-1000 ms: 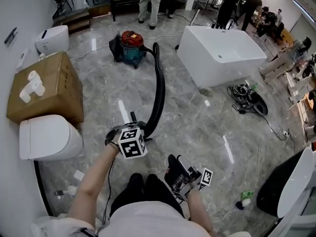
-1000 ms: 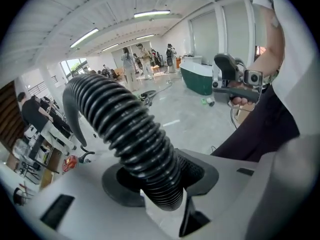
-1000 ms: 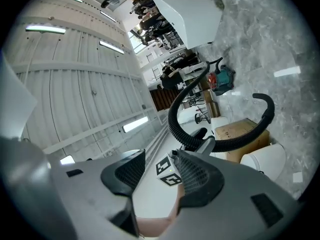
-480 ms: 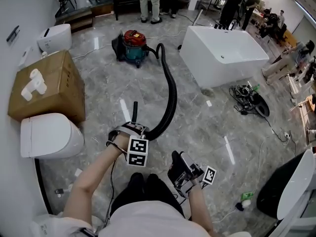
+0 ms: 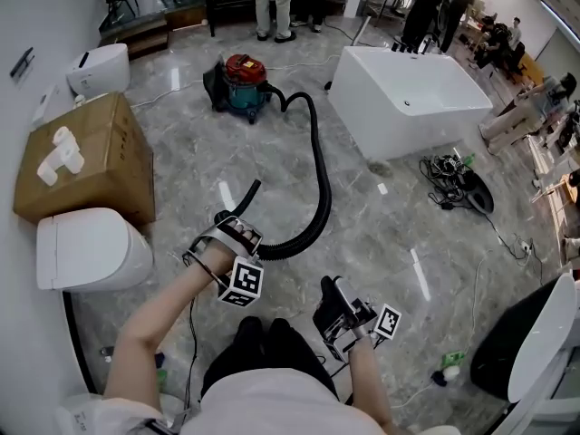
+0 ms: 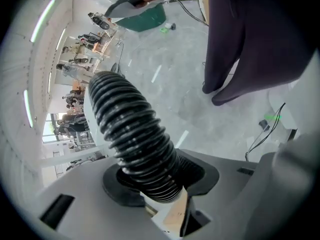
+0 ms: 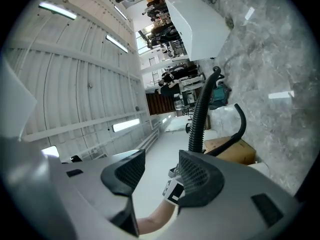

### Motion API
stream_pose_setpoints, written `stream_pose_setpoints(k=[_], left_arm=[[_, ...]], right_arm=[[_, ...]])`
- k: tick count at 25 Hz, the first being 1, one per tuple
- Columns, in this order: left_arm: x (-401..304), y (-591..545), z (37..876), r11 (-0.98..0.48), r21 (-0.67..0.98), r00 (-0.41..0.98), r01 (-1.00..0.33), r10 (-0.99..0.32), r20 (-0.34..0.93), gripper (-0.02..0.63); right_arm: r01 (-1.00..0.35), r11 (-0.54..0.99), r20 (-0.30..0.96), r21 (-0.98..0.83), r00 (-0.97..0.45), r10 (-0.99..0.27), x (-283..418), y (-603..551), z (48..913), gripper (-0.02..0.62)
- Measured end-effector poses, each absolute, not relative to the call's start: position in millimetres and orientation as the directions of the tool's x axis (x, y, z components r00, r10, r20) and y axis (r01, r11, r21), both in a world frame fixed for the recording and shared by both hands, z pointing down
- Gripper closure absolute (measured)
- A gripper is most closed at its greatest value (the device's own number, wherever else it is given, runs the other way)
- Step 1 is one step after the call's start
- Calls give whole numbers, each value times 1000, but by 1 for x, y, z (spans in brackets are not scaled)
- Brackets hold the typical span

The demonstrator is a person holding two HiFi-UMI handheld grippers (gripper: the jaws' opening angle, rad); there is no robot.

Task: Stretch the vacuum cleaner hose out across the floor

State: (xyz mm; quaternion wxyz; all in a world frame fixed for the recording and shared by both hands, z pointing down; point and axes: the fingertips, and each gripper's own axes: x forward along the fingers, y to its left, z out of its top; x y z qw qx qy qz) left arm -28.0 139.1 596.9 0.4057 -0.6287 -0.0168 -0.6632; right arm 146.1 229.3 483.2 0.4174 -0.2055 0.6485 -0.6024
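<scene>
Sitting clamped inside the left claw [image 5: 229, 228], ribbed black hose [image 6: 131, 134].

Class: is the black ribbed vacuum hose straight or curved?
Curved: the black ribbed hose bends from the red vacuum cleaner round to the left gripper.

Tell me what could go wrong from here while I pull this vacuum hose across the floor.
1. The left gripper is shut on the ribbed hose; a hard pull might let it slip.
2. The hose curves back to the vacuum cleaner; once that slack goes, pulling may drag or tip it.
3. The black end piece juts past the gripper, not far from the cardboard box, and could catch it if swung.
</scene>
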Motion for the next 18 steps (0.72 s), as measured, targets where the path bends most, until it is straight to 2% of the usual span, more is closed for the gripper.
stream_pose_setpoints(k=[5, 12, 15, 18], left_arm=[[-40, 131, 595, -594, -526, 123, 608, -585, 802, 431], [-41, 140, 595, -437, -524, 177, 731, -621, 764, 430], [-44, 145, 593, -328, -531, 231, 782, -639, 734, 430], [-37, 140, 576, -131, -563, 340, 816, -678, 651, 430]], right_arm=[[66, 207, -199, -976, -653, -731, 135, 213, 482, 385], [-314, 380, -60, -870, -698, -714, 132, 165, 445, 385], [-362, 410, -42, -837, -705, -708, 123, 153, 437, 385], [-370, 411, 3, -833, -746, -666, 104, 148, 445, 385]])
